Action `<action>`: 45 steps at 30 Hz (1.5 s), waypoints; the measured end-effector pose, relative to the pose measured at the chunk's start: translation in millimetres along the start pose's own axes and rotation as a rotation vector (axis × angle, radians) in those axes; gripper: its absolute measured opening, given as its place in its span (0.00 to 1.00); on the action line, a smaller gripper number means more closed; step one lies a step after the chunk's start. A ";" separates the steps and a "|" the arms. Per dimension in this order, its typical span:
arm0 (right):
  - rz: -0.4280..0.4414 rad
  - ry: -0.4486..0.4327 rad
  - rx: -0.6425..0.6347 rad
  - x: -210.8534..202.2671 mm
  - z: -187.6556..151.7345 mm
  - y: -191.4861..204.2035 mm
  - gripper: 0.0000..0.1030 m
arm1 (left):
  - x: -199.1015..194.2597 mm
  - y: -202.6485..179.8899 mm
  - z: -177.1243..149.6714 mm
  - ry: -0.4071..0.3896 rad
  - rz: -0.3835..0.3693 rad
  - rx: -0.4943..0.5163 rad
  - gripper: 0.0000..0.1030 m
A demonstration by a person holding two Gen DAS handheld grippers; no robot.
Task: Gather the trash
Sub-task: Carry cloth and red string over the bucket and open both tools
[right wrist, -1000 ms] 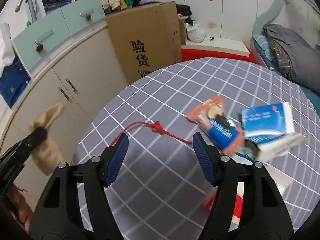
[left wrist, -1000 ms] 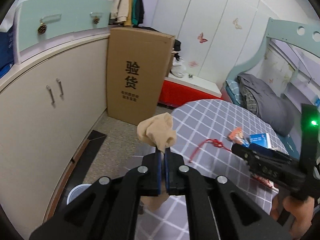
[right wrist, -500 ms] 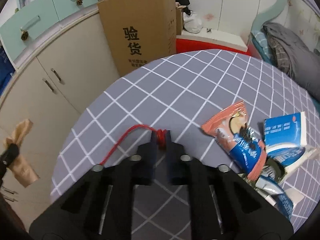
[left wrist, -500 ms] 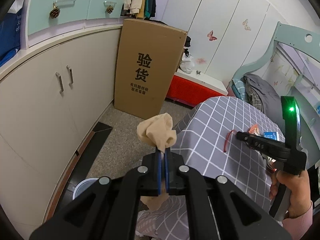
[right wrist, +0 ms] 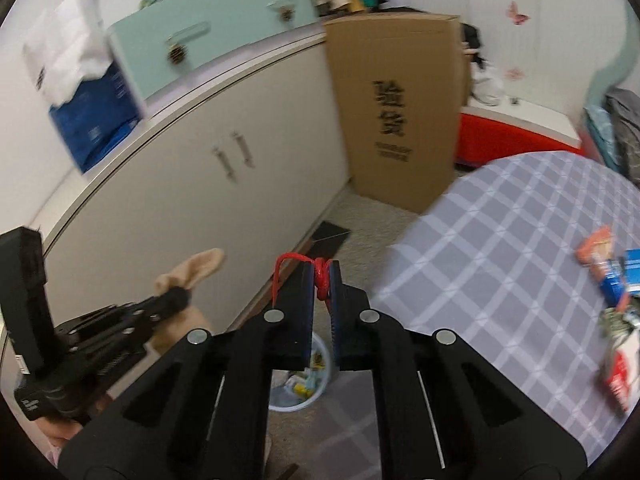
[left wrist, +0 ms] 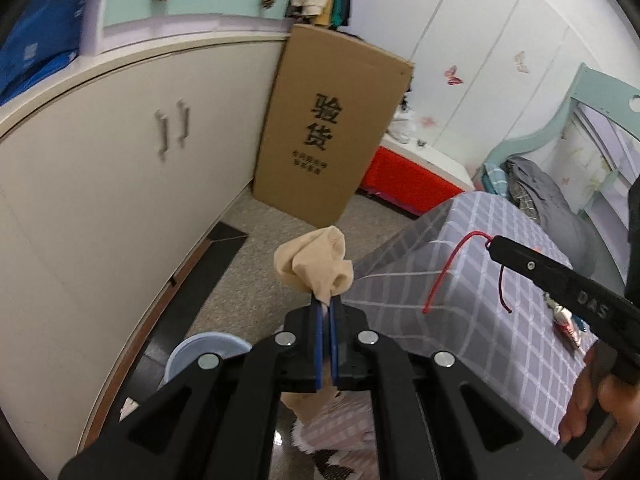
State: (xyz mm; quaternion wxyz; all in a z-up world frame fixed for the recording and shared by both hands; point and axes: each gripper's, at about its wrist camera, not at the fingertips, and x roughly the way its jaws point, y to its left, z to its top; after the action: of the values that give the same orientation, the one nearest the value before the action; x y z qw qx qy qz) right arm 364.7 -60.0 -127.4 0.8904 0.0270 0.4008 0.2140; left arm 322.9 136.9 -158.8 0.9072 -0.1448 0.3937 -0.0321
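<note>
We see the left gripper (left wrist: 326,312) pinching a crumpled beige cloth (left wrist: 314,264) above the floor, the right gripper (right wrist: 322,280) clamped on a knotted red string (right wrist: 320,276), and "验货" printed on the tall brown cardboard box (left wrist: 332,128).

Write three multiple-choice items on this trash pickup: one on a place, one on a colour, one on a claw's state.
1. Where is the bin?
A. on the floor by the table
B. on the table
C. on the bed

2. What colour is the string?
A. green
B. red
C. white

3. How is the left claw?
A. wide open
B. shut on nothing
C. shut on the beige cloth

Key: 1 A, it shows below the right claw, on the floor; 2 B, red knot between the pads; 3 C, cloth pinched between the pads.
</note>
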 end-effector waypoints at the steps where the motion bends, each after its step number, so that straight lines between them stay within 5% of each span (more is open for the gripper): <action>1: 0.017 0.012 -0.008 7.4 -2.4 11.9 0.07 | -0.2 6.8 -1.5 0.004 0.011 -0.009 0.03; 9: 0.084 0.118 -0.030 62.8 -27.2 68.4 0.07 | 13.8 65.5 -22.1 0.082 0.091 -0.089 0.03; 17: 0.060 0.202 -0.024 119.3 -51.7 89.5 0.07 | 52.5 103.7 -36.3 0.179 0.111 -0.131 0.04; 19: 0.048 0.213 -0.016 128.0 -55.7 88.5 0.07 | 63.3 109.6 -40.2 0.210 0.113 -0.134 0.10; 21: 0.044 0.228 -0.008 134.8 -59.9 86.8 0.07 | 71.3 114.4 -45.2 0.238 0.137 -0.136 0.43; 23: 0.037 0.238 -0.007 142.2 -62.3 86.2 0.07 | 73.6 118.9 -47.7 0.227 0.154 -0.139 0.54; 30: 0.037 0.271 -0.005 159.7 -68.3 88.9 0.08 | 73.7 123.7 -48.3 0.214 0.190 -0.126 0.63; 45: 0.046 0.294 -0.013 172.0 -69.5 104.9 0.08 | 60.0 146.2 -49.3 0.179 0.255 -0.172 0.65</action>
State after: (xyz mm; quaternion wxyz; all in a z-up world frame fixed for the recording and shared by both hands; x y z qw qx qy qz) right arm 377.6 95.9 -272.2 0.8171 -0.0011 0.5247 0.2388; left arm 320.3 254.5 -275.1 0.8495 -0.1673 0.4894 0.1042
